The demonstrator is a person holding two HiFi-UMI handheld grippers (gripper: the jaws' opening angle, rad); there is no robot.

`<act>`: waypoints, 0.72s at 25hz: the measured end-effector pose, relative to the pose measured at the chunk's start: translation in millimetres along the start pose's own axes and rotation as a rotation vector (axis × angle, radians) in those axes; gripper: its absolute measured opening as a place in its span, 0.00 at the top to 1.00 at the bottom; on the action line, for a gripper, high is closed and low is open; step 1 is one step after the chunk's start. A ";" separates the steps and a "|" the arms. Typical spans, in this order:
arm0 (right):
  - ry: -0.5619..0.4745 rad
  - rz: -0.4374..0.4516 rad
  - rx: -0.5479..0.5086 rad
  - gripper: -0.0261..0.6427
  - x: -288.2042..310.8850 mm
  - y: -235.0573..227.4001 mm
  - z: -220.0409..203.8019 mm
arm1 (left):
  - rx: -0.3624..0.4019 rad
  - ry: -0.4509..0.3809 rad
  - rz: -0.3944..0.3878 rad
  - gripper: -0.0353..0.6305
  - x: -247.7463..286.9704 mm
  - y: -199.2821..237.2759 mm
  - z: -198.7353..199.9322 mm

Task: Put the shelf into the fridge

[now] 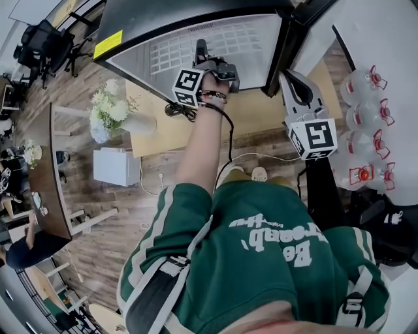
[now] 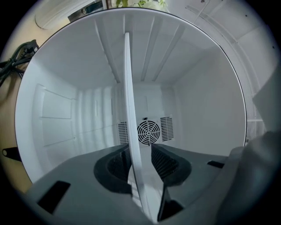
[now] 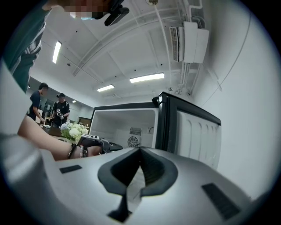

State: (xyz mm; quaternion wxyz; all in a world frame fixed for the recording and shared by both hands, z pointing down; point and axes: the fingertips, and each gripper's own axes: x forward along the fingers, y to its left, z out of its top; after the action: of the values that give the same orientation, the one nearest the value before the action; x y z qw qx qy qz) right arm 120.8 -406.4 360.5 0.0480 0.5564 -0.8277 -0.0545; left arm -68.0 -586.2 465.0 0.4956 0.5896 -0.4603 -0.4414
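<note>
1. While the left gripper [image 2: 139,151] is reaching into the fridge [image 2: 197,96], its jaws are standing spread around the shelf [image 2: 128,96].
2. With the shelf lying inside the fridge, only withdrawing is seemingly remaining.
3. Outside the fridge, the right gripper [image 3: 139,151] is hanging, jaws pressed together, empty.

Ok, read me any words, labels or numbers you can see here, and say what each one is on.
Nothing reads cleanly.
White lettering on the green sweatshirt: upside down and warped, not legible.
Yellow label on the fridge top edge: print too small.
Red markings on the bottles: too small.
Square markers on the cubes: patterns, no words.
</note>
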 end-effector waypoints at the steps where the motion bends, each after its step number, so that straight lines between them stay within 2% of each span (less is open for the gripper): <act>1: -0.004 -0.001 0.002 0.96 -1.4 -1.1 1.2 | 0.003 0.000 0.000 0.75 -3.8 -0.1 0.3; 11: -0.041 0.026 0.020 0.96 -21.8 1.8 10.5 | 0.060 0.013 0.011 0.75 -49.1 -3.1 -11.0; 18: -0.059 0.052 0.034 0.96 -35.1 1.9 14.1 | 0.176 0.002 -0.008 0.75 -81.2 -24.0 -9.1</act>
State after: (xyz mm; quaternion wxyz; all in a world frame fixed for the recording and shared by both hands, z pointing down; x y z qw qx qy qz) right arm 130.2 -372.6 346.1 0.0153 0.5335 -0.8438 -0.0555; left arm -71.8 -502.9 447.5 0.4406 0.6332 -0.4944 -0.4006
